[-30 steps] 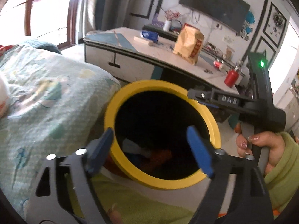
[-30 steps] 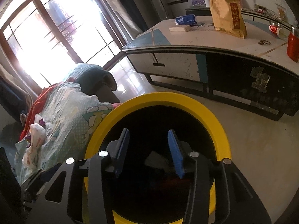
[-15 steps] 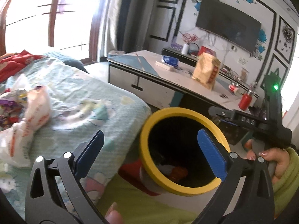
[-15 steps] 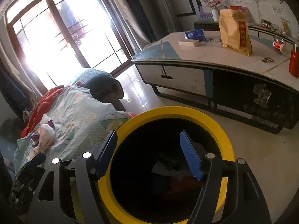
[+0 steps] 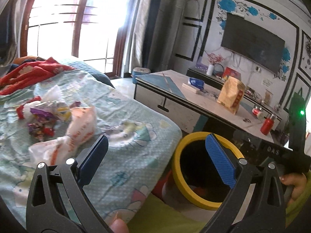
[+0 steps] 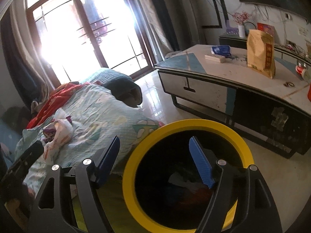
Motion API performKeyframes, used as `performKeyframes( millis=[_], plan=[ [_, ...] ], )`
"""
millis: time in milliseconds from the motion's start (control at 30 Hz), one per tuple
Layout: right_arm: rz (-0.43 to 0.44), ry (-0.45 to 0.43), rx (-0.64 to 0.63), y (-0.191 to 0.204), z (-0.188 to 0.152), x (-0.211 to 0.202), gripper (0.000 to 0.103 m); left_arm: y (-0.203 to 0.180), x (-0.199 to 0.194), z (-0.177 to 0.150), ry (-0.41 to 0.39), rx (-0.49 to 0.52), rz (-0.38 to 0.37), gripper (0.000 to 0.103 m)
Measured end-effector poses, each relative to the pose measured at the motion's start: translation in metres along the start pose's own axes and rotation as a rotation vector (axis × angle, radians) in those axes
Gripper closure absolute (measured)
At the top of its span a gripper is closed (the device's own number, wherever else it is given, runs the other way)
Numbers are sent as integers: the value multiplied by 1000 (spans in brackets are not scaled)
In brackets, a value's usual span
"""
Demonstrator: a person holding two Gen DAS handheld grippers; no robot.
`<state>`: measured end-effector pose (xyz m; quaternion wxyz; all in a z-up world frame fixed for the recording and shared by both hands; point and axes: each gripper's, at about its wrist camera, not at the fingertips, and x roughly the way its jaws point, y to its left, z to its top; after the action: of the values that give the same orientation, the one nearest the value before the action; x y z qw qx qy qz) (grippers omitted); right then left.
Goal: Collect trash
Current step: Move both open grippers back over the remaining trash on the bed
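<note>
A yellow-rimmed trash bin [image 5: 176, 167] with dark inside stands beside the bed; it also shows in the right wrist view [image 6: 132, 167], with some trash at its bottom. A pile of wrappers lies on the bed: a white and orange bag [image 5: 77, 130] and purple and red candy wrappers [image 5: 41, 120]; the pile also shows in the right wrist view [image 6: 58, 134]. My left gripper [image 5: 157, 159] is open and empty, between the pile and the bin. My right gripper [image 6: 155, 161] is open and empty, above the bin's left rim.
The bed has a light blue cartoon sheet [image 5: 126, 155] and a red blanket [image 5: 29, 73]. A low white cabinet [image 6: 223, 85] holds a yellow paper bag [image 6: 261, 58], a blue pack and a red bottle [image 5: 267, 126]. Tiled floor [image 6: 272, 167] lies between.
Both grippers have pulled back and up from the bin and opened wider. The left one has swung left, bringing the wrapper pile on the bed into view.
</note>
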<state>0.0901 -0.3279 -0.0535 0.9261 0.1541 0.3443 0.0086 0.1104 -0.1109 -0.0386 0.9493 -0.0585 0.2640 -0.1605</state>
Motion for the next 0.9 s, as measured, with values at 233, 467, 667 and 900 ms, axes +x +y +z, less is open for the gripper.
performKeyframes(
  millis=[233,467,667,900],
  plan=[
    [34,-9,-58,26,-2,-5,29,16,-13,7,-38,-31,43,11],
    [77,-3,-114,54,-5,-5,28,37,-24,11,-73,-75,83,11],
    [108,-2,-168,78,-7,-7,27,53,-32,14,-97,-105,113,11],
    [143,10,-211,102,-10,-7,27,71,-40,18,-118,-150,141,11]
  ],
)
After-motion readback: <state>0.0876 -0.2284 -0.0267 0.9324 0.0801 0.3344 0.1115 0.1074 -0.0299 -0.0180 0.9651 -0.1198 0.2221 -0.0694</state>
